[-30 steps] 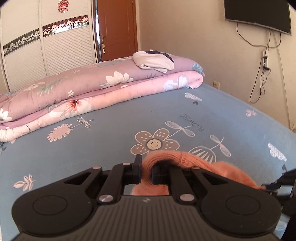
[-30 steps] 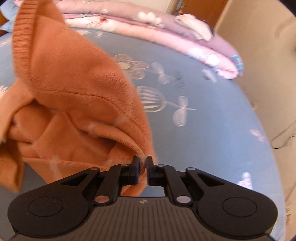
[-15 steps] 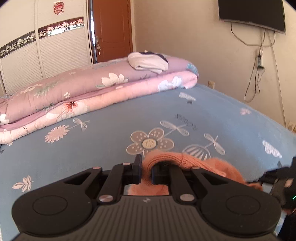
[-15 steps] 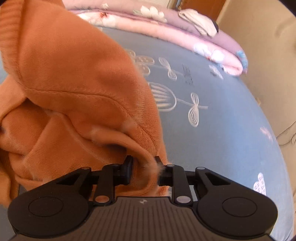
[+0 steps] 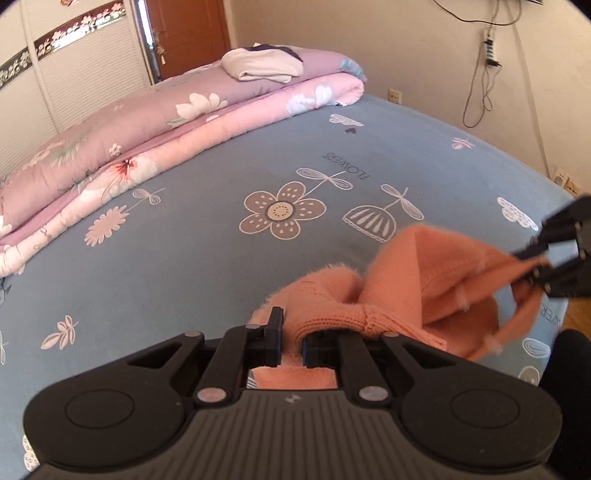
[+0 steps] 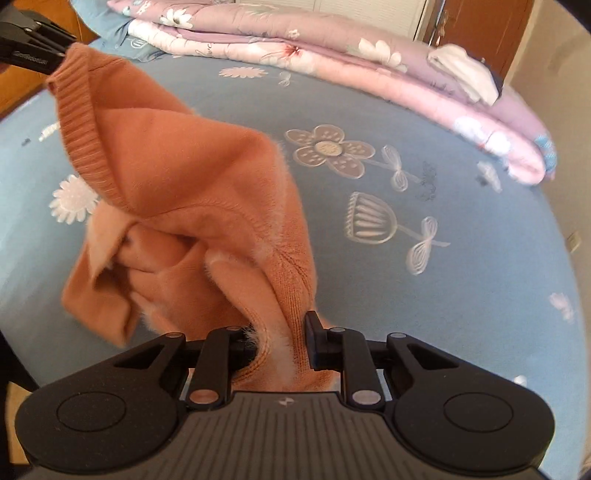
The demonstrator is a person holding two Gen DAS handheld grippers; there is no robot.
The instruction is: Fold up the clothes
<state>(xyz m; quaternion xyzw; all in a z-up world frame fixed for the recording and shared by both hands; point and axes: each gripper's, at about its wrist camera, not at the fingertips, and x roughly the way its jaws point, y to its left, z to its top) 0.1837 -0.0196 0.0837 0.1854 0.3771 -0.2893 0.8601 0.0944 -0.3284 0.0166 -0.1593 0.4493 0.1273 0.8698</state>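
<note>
Right tongs [image 6: 280, 341] had widened, regripping thicker orange sweater [image 6: 177, 166] folds; left tongs [image 5: 291, 341] (at ten o'clock) stayed clenched on its ribbed hem; spreading pending.

Bed [image 5: 184, 258]: spread across the foreground of both views. Folded quilt [image 5: 166, 122]: laid along the far edge of the bed. Folded garment [image 5: 262, 64]: placed on top of the quilt, at its right end. Wardrobe [image 5: 74, 81] and door [image 5: 188, 33]: set behind the quilt, door to the right of the wardrobe. Sweater [image 6: 177, 192]: suspended above the near part of the bed, stretched between the left gripper [image 5: 292, 341] and the right gripper [image 6: 280, 341].
</note>
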